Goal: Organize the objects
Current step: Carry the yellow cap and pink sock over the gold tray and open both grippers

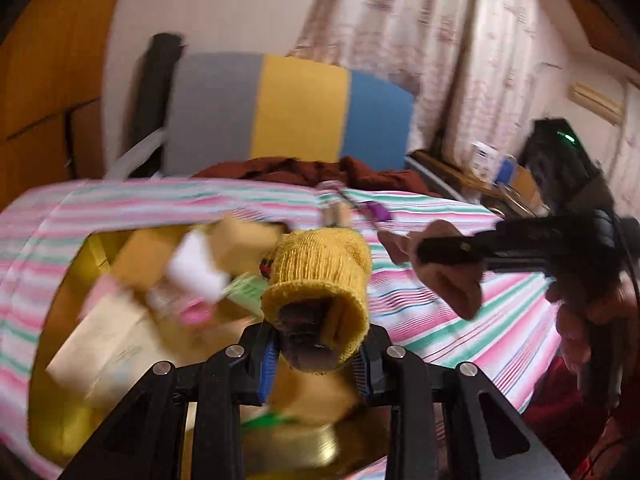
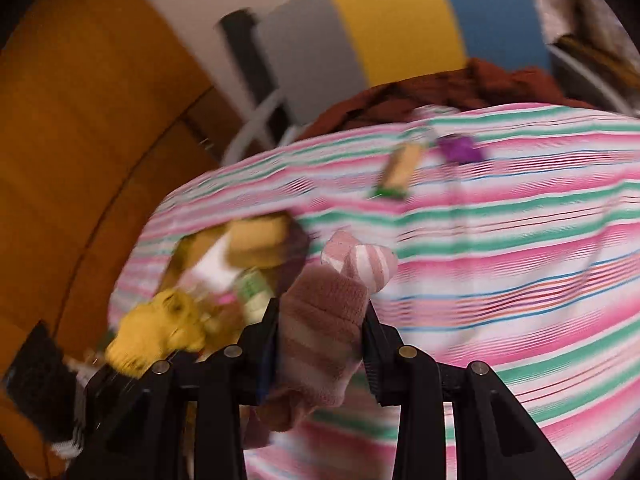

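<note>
My left gripper [image 1: 316, 354] is shut on a rolled mustard-yellow knit sock [image 1: 320, 280], held above a yellow bin [image 1: 72, 280]. To the right in the left wrist view, my right gripper [image 1: 420, 250] grips a dusty-pink sock [image 1: 456, 284] over the striped bed sheet [image 1: 460, 320]. In the right wrist view the right gripper [image 2: 320, 332] is shut on that pink striped sock [image 2: 328, 320]. The yellow sock [image 2: 156, 332] shows blurred at lower left. Both views are motion-blurred.
The yellow bin [image 2: 180, 256] holds several cardboard boxes and packets. A small purple item [image 2: 458, 150] and a tan and green item [image 2: 400, 172] lie farther up the sheet. A dark red cloth [image 1: 320, 170] and a grey, yellow and blue panel [image 1: 296, 108] are behind.
</note>
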Demonstrator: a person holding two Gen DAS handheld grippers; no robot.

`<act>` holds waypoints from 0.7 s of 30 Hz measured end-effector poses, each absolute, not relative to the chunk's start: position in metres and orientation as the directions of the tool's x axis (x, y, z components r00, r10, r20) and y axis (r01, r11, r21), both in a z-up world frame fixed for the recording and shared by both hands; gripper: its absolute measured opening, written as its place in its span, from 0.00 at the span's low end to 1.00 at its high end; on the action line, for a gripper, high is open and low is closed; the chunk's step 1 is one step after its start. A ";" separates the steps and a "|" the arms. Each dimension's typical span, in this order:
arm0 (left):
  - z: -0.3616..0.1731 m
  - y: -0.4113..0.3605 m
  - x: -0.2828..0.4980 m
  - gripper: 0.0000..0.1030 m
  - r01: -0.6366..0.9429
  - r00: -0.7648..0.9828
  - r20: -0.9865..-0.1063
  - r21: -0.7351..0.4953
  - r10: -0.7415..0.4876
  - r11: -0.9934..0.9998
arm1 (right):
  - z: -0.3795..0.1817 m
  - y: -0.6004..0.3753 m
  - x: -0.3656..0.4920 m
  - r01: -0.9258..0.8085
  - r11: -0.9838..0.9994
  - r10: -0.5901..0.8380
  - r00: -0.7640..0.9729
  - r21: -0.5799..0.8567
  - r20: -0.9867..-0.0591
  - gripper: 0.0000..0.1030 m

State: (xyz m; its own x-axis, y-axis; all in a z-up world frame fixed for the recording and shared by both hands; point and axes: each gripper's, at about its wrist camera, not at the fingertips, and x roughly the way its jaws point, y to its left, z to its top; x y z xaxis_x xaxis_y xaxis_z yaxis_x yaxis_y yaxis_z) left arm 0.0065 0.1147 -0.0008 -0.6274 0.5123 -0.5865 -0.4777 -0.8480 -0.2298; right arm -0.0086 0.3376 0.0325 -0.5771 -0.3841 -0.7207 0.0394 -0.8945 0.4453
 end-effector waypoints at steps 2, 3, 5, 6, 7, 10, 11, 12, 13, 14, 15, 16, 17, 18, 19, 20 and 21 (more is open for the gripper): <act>-0.007 0.091 0.006 0.30 -0.436 -0.634 -0.604 -0.235 0.482 -0.869 | 0.028 0.310 -0.009 0.084 -0.882 -0.431 -0.544 0.464 -0.720 0.36; -0.010 0.082 0.007 0.30 -0.418 -0.636 -0.614 -0.236 0.468 -0.877 | 0.027 0.303 -0.009 0.094 -0.879 -0.440 -0.534 0.467 -0.721 0.36; -0.018 0.064 0.011 0.30 -0.392 -0.632 -0.629 -0.244 0.453 -0.887 | 0.022 0.284 -0.009 0.119 -0.872 -0.465 -0.507 0.475 -0.725 0.36; -0.021 0.055 0.013 0.30 -0.382 -0.630 -0.635 -0.247 0.447 -0.890 | 0.020 0.277 -0.009 0.128 -0.868 -0.475 -0.496 0.479 -0.727 0.36; -0.024 0.049 0.015 0.30 -0.379 -0.627 -0.639 -0.249 0.445 -0.891 | 0.018 0.270 -0.009 0.136 -0.865 -0.483 -0.485 0.483 -0.729 0.36; -0.031 0.034 0.022 0.30 -0.375 -0.623 -0.657 -0.225 0.424 -0.900 | 0.014 0.247 -0.007 0.173 -0.857 -0.507 -0.452 0.485 -0.734 0.36; -0.034 0.032 0.021 0.30 -0.376 -0.620 -0.664 -0.217 0.418 -0.901 | 0.015 0.243 -0.007 0.184 -0.856 -0.511 -0.445 0.483 -0.735 0.36; -0.037 0.028 0.022 0.30 -0.373 -0.614 -0.673 -0.212 0.412 -0.903 | 0.014 0.236 -0.007 0.203 -0.853 -0.519 -0.434 0.481 -0.736 0.36; -0.041 0.024 0.022 0.30 -0.368 -0.607 -0.683 -0.212 0.406 -0.905 | 0.014 0.231 -0.007 0.213 -0.852 -0.521 -0.429 0.478 -0.737 0.36; -0.044 0.021 0.021 0.30 -0.365 -0.599 -0.689 -0.216 0.407 -0.905 | 0.013 0.225 -0.006 0.225 -0.854 -0.519 -0.426 0.469 -0.741 0.36; -0.047 0.018 0.020 0.30 -0.360 -0.591 -0.697 -0.224 0.407 -0.906 | 0.012 0.219 -0.006 0.237 -0.857 -0.515 -0.423 0.457 -0.746 0.36; -0.049 0.017 0.018 0.30 -0.354 -0.584 -0.702 -0.232 0.408 -0.906 | 0.009 0.213 -0.006 0.246 -0.859 -0.513 -0.415 0.450 -0.752 0.36; -0.051 0.015 0.015 0.30 -0.344 -0.576 -0.709 -0.242 0.407 -0.908 | 0.007 0.208 -0.005 0.250 -0.858 -0.514 -0.407 0.449 -0.755 0.36; -0.054 0.013 0.013 0.30 -0.333 -0.570 -0.717 -0.244 0.401 -0.911 | 0.005 0.203 -0.005 0.255 -0.855 -0.518 -0.396 0.451 -0.758 0.36; -0.056 0.012 0.012 0.30 -0.328 -0.566 -0.723 -0.242 0.395 -0.913 | 0.001 0.196 -0.004 0.268 -0.852 -0.523 -0.379 0.451 -0.763 0.36; -0.060 0.012 0.010 0.31 -0.325 -0.558 -0.732 -0.241 0.391 -0.915 | -0.002 0.191 -0.003 0.278 -0.852 -0.521 -0.370 0.443 -0.770 0.38; -0.059 0.013 0.010 0.32 -0.329 -0.565 -0.731 -0.225 0.382 -0.917 | -0.005 0.185 -0.002 0.289 -0.859 -0.507 -0.368 0.422 -0.779 0.39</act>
